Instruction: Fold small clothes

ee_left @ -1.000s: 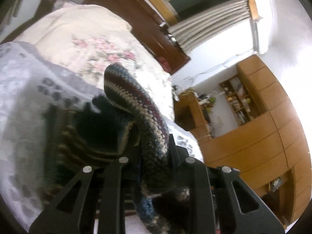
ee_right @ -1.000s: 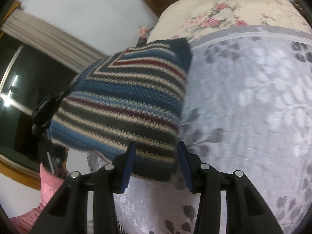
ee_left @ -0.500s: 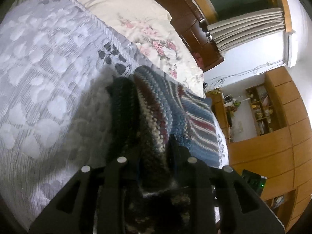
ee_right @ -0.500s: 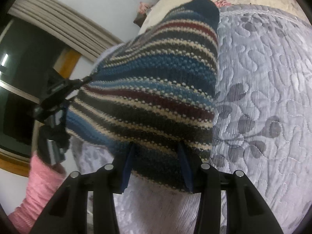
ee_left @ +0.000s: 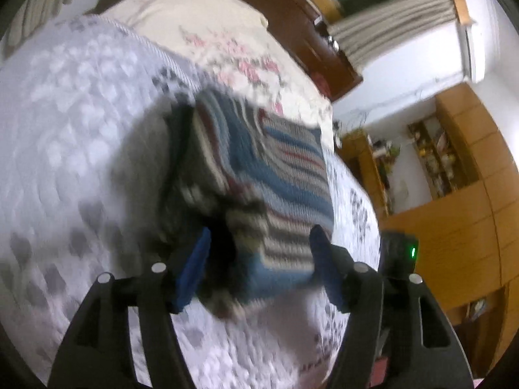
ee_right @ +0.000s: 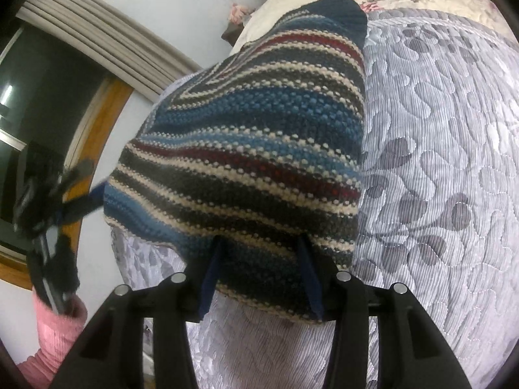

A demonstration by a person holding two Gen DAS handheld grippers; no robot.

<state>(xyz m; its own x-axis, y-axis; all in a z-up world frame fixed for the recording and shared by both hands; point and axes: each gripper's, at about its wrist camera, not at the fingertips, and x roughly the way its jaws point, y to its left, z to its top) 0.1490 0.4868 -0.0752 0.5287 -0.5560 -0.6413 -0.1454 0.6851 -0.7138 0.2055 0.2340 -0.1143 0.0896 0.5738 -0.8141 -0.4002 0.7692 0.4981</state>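
Note:
The striped knit garment (ee_right: 246,162), with blue, cream, dark red and grey bands, lies folded on the grey quilted bedspread (ee_right: 438,178). My right gripper (ee_right: 259,275) grips its near edge, and the knit bunches over both fingertips and hides them. In the blurred left wrist view the same knit (ee_left: 279,188) sits on the bedspread (ee_left: 81,162). My left gripper (ee_left: 259,269) is open there, its blue pads (ee_left: 194,265) spread wide on either side of the garment's near end. The left gripper (ee_right: 48,194) also shows blurred at the left of the right wrist view.
A cream floral pillow (ee_left: 211,32) lies at the head of the bed against a dark wooden headboard (ee_left: 292,9). Wooden cabinets (ee_left: 454,227) stand beyond the bed's far side. A pink sleeve (ee_right: 55,324) holds the left gripper. A window with curtains (ee_right: 97,48) is behind it.
The knit came down from the air onto the bedspread. My left gripper, shut on the bunched knit before, has opened and pulled back. The right gripper keeps the same hold.

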